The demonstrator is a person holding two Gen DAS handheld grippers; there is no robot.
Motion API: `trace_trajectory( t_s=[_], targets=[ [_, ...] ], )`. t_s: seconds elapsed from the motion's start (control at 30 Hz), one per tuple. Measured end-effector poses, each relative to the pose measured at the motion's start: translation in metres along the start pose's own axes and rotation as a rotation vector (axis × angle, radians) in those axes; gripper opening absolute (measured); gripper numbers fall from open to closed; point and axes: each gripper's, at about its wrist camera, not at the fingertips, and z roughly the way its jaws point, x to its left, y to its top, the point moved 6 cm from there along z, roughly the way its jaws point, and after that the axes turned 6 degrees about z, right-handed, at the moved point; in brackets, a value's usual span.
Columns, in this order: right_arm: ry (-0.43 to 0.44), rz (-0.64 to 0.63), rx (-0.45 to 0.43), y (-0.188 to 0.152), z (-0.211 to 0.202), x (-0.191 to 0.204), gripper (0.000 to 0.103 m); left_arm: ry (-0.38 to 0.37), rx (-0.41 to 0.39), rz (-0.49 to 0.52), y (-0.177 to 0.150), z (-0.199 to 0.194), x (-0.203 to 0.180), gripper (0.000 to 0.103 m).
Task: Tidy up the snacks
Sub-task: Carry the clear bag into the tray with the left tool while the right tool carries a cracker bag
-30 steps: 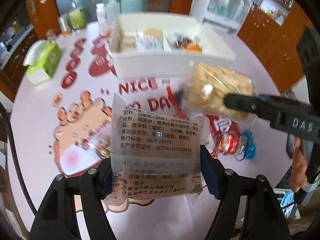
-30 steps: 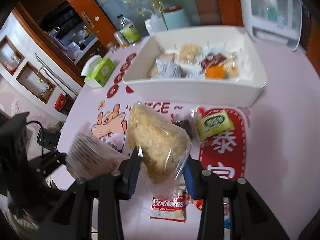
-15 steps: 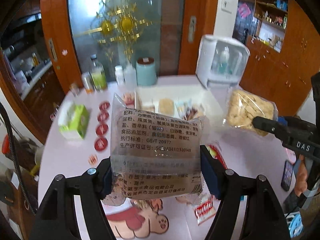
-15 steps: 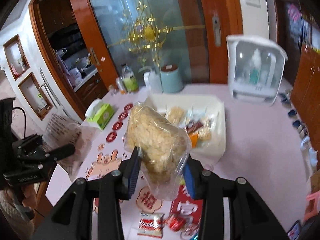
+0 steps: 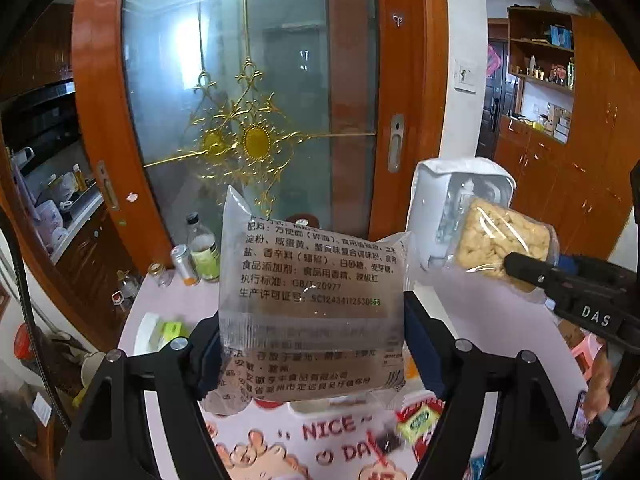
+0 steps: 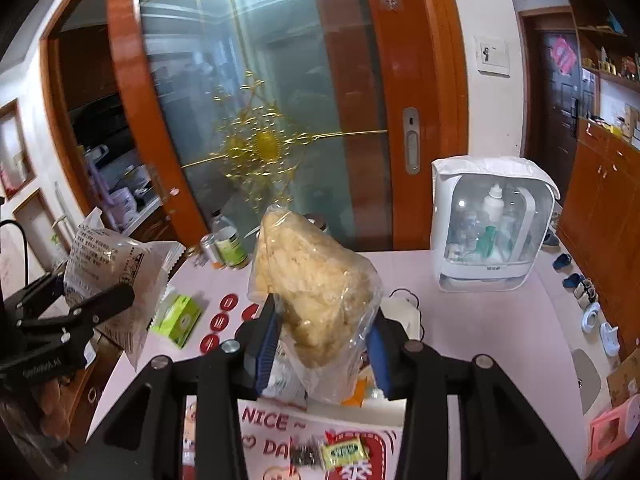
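Note:
My left gripper holds a clear crushed-noodle packet with printed text upright, high above the table. Its blue pads touch the packet's sides while the jaws are opening slightly. My right gripper is shut on a clear bag of pale puffed snacks, also lifted. Each view shows the other gripper: the right one with its bag at the right, the left one with its packet at the left. The white snack bin lies mostly hidden behind the bag.
A pink table carries a white cabinet at the back right, a green tissue box and bottles at the left. Small wrapped snacks lie on the printed mat. A glass door stands behind.
Both grippers have risen with their packets and tilted upward. The table and bin have dropped low in both views, and the glass door now fills them.

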Motion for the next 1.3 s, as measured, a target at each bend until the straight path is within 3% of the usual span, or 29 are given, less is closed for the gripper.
trace_trajectory(
  t_s=[0.17,0.27,0.37,0.47,0.53,0.6,0.87,1.3],
  targets=[
    [-0.044,0.038,0.05,0.004,0.052,-0.009,0.043,-0.016,0.058,-0.028,0.006,0.064,0.002,0.078],
    [-0.078,0.052,0.111,-0.006,0.092,-0.018,0.046,-0.027,0.109,-0.035,-0.006,0.103,0.001,0.084],
    [-0.096,0.072,0.188,-0.025,0.13,-0.031,0.052,-0.084,0.197,-0.029,-0.025,0.147,-0.002,0.096],
    [-0.159,0.095,0.239,-0.042,0.152,-0.044,0.062,-0.079,0.254,-0.033,-0.041,0.174,0.005,0.097],
    [-0.158,0.11,0.26,-0.049,0.159,-0.05,0.063,-0.069,0.269,-0.05,-0.05,0.181,0.011,0.097],
    [-0.146,0.122,0.279,-0.055,0.162,-0.053,0.063,-0.071,0.274,-0.079,-0.055,0.185,0.019,0.102],
    [-0.138,0.12,0.283,-0.06,0.156,-0.054,0.063,-0.029,0.268,-0.136,-0.067,0.17,0.046,0.102],
    [-0.12,0.04,0.261,-0.07,0.11,-0.029,0.063,-0.011,0.241,-0.115,-0.076,0.106,0.031,0.102]
  ],
)
